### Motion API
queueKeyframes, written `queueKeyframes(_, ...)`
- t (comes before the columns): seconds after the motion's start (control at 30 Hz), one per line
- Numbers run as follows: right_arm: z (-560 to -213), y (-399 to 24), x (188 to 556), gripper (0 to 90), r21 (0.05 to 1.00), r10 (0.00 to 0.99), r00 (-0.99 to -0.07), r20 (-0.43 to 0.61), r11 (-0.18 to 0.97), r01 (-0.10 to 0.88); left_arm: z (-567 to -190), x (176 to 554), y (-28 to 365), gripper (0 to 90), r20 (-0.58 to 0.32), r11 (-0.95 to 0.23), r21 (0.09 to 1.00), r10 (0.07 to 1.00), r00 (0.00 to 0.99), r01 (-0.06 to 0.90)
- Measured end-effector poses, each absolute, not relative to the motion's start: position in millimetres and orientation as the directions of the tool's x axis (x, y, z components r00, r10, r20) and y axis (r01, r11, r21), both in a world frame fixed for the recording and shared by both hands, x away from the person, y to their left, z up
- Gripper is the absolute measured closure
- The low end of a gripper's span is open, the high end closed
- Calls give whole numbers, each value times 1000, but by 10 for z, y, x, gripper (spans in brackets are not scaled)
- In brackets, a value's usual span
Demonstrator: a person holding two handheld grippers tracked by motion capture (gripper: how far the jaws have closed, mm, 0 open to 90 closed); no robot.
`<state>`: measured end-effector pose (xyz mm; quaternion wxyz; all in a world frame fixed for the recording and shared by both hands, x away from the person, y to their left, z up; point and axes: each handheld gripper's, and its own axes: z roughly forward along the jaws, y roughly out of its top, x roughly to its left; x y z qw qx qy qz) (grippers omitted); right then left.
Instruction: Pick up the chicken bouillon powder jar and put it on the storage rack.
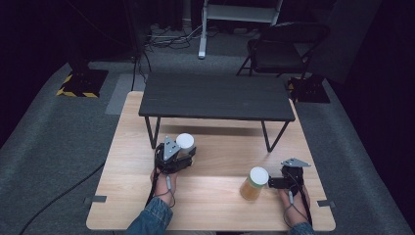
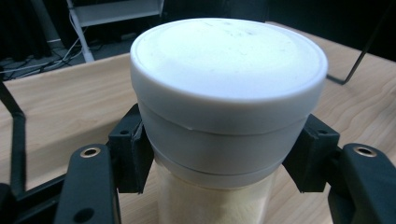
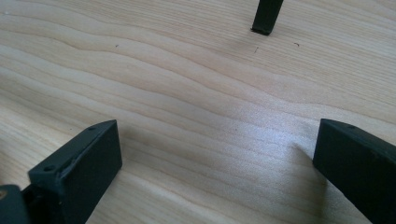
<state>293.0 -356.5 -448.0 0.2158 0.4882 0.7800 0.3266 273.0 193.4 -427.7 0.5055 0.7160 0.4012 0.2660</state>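
A jar with a white lid and pale contents sits between the jaws of my left gripper at the middle left of the wooden table. In the left gripper view the white lid looms close. The black pads press its lower rim from both sides, so my left gripper is shut on the jar. A second jar, amber with a white lid, stands at the front right. My right gripper is just to its right. In its own view my right gripper is open over bare wood.
A low black shelf table stands on thin legs across the far half of the wooden table; one leg foot is ahead of the right gripper. On the floor beyond are a black folding chair and a white frame.
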Motion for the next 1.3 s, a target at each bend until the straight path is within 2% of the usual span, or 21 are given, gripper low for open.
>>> queueKeyframes(0.33,-4481,-3548,2880,9,721,916,-400,-16,288,630,-3879,2507,2003,339,14,-178,949,847,531,259)
queueKeyframes(0.6,-4481,-3550,2887,9,721,916,-401,-16,289,630,-3586,2473,2023,339,1,-162,955,842,540,250)
queueKeyframes(0.93,-4481,-3550,2887,9,721,916,-401,-16,289,630,-3095,2574,1973,339,66,-214,957,819,569,196)
queueKeyframes(1.3,-4481,-3550,2887,9,721,916,-401,-17,289,630,-2634,2841,1944,339,73,-218,960,799,596,176)
